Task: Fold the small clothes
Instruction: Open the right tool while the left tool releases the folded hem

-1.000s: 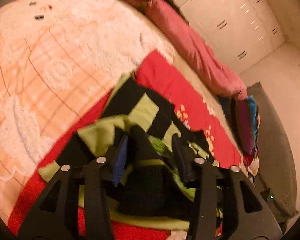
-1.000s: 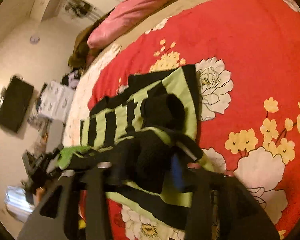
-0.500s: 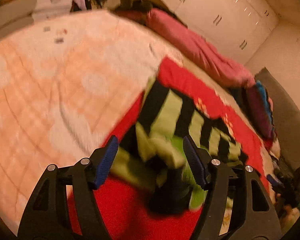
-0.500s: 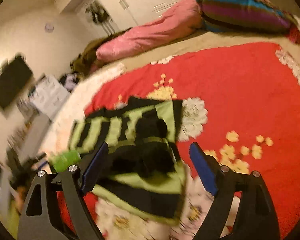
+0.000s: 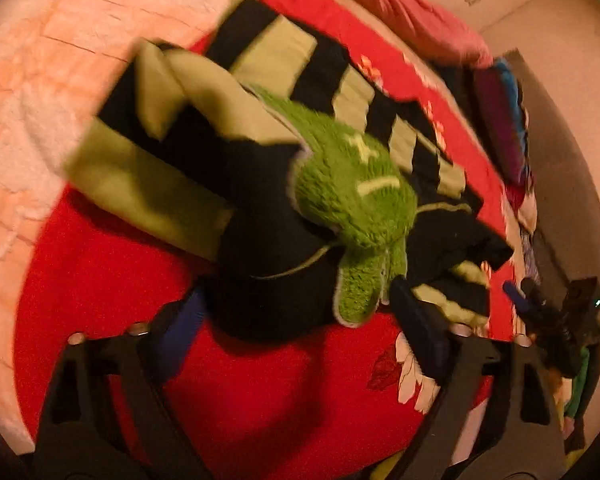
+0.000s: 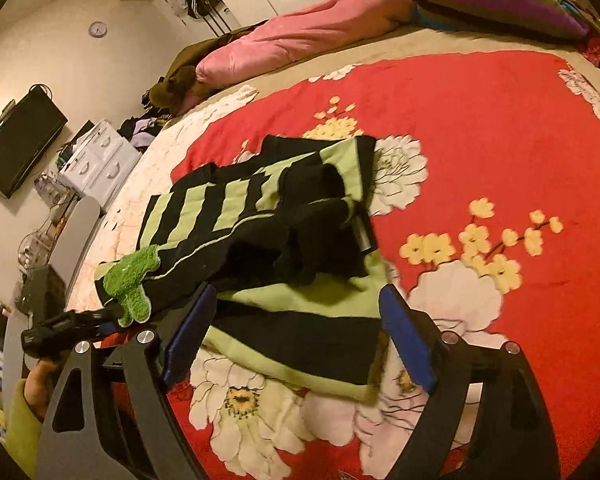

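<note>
Right wrist view, largest first: red floral bedspread (image 6: 480, 120) across the bed, no desk present. Black-and-green striped garment (image 6: 260, 216) at bedspread centre, bunched, layers overlapping unevenly, one striped panel flat toward 11 o'clock, thick black folds heaped toward 1 o'clock. Fuzzy green patch (image 6: 132, 280) at garment's 8 o'clock edge; in left wrist view, same fuzzy green patch (image 5: 352, 184) on top of the heap, dark fabric beneath.

Right hand-held gripper (image 6: 296, 344): jaws wide, nothing held, near striped edge between the blue pads. Left hand-held gripper (image 5: 304, 328): jaws wide, nothing held, black fabric just ahead of the pads; contact not determinable. Left view motion-blurred.

Progress, as judgement: early to middle. Garment partly doubled over, not squared. Remaining: flatten bunched layers, align edges, complete final fold. No finished folded stack visible; other small clothes not identifiable.
</note>
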The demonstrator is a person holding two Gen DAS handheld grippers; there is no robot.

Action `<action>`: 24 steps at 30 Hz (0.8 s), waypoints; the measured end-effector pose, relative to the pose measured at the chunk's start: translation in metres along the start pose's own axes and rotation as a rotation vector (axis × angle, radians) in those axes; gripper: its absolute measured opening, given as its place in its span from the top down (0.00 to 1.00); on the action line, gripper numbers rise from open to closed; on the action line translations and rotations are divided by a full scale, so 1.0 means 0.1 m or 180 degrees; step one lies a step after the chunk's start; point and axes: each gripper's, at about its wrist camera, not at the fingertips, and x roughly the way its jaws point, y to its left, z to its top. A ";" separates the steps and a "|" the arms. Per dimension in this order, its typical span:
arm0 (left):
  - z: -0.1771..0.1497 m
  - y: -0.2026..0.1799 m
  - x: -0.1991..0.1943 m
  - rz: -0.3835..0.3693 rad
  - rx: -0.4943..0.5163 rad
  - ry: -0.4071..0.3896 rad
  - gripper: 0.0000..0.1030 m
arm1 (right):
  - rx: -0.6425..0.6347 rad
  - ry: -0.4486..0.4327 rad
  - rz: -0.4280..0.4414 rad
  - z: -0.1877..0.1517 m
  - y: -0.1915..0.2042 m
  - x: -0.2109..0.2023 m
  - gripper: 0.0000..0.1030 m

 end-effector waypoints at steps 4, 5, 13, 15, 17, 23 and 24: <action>0.10 -0.16 -0.09 -0.0235 0.0077 -0.0079 0.91 | -0.0054 0.0034 0.0035 -0.03 0.08 0.07 0.20; 0.16 -0.22 -0.16 -0.0273 0.0107 -0.0144 0.91 | -0.0052 0.0036 0.0040 -0.03 0.08 0.08 0.20; 0.92 -0.23 -0.43 -0.0788 -0.0368 -0.0617 0.89 | -0.0114 -0.0070 0.0004 0.14 0.14 0.13 0.20; 1.05 -0.15 -0.47 -0.0794 -0.0573 -0.0856 0.80 | -0.0111 -0.0101 -0.0018 0.19 0.15 0.14 0.20; 1.07 -0.15 -0.56 -0.0647 -0.0649 -0.1085 0.57 | -0.0097 -0.0155 0.0009 0.23 0.17 0.13 0.20; 0.80 -0.12 -0.67 0.0117 -0.0417 -0.1584 0.52 | -0.0561 -0.0167 -0.0261 0.17 0.28 0.12 0.10; 0.77 -0.10 -0.64 0.0205 -0.0390 -0.1588 0.52 | -0.0649 -0.0162 -0.0318 0.15 0.30 0.13 0.10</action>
